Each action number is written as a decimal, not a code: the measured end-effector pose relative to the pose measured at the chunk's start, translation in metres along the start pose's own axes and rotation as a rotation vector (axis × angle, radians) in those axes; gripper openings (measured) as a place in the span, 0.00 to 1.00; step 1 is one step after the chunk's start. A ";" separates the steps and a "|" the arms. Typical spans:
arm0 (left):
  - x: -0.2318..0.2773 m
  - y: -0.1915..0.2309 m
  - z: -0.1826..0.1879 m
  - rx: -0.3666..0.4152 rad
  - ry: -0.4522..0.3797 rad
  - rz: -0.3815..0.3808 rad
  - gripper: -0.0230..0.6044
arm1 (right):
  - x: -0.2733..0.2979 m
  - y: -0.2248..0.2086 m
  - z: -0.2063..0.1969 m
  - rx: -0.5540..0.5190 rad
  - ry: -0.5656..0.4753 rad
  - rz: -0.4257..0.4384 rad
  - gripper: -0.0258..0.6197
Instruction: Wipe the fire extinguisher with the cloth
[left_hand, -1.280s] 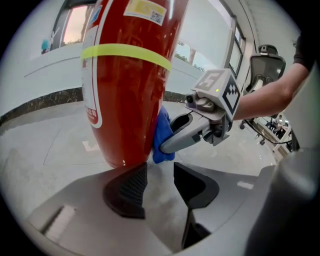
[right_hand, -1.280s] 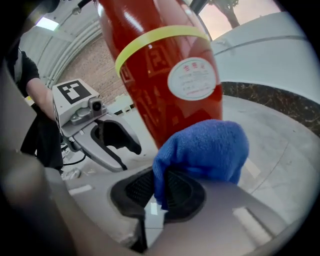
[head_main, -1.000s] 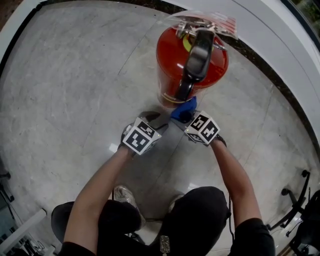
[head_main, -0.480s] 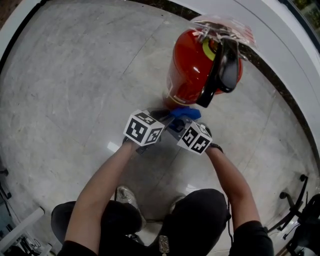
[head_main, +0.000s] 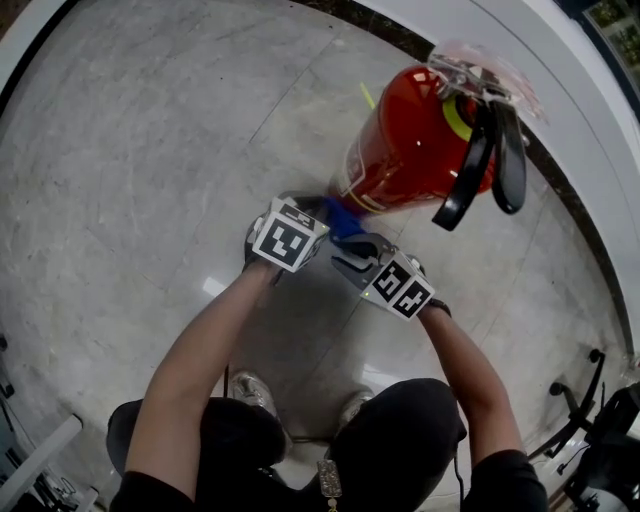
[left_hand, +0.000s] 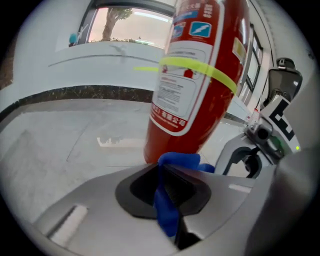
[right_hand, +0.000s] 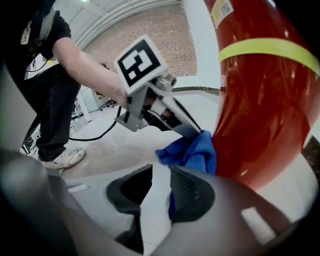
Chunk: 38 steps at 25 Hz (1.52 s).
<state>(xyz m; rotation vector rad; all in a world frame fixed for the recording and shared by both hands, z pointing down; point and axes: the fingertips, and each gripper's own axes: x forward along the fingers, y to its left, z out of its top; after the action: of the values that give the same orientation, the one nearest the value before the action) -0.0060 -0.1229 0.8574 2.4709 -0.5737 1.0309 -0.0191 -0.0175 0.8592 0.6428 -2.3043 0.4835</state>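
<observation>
A red fire extinguisher (head_main: 405, 150) with a black hose and lever (head_main: 478, 165) stands on the stone floor, leaning to the right in the head view. A blue cloth (head_main: 340, 218) is bunched against its base. My left gripper (head_main: 325, 215) has just been closing and is shut on the cloth (left_hand: 167, 200), next to the red cylinder (left_hand: 195, 75). My right gripper (head_main: 352, 250) has just been opening. A gap shows between its jaws (right_hand: 160, 192), and the cloth (right_hand: 192, 152) only brushes the right pad. The left gripper's tip (right_hand: 195, 131) meets the cloth there.
Pale stone floor (head_main: 150, 130) runs to a dark strip and a white curved kerb (head_main: 560, 90) behind the extinguisher. The person's knees and shoes (head_main: 250, 390) are just below the grippers. Black chair bases (head_main: 590, 400) stand at the right edge.
The left gripper has moved right onto the cloth and shut on it. The right gripper has let go and drawn back a little. The extinguisher now shows further right and more tilted.
</observation>
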 end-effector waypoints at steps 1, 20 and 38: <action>0.001 0.007 0.004 -0.002 -0.009 0.004 0.09 | -0.004 0.004 0.000 0.020 -0.001 0.008 0.20; 0.064 0.057 0.073 0.037 -0.072 -0.223 0.08 | -0.097 0.058 0.022 0.118 0.096 0.100 0.20; 0.054 0.056 0.068 -0.168 -0.118 -0.298 0.08 | -0.113 0.035 0.024 0.143 0.064 0.058 0.20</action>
<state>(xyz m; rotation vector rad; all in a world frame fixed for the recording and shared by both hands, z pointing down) 0.0383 -0.2157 0.8644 2.3856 -0.2993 0.6967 0.0212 0.0343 0.7580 0.6213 -2.2474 0.6914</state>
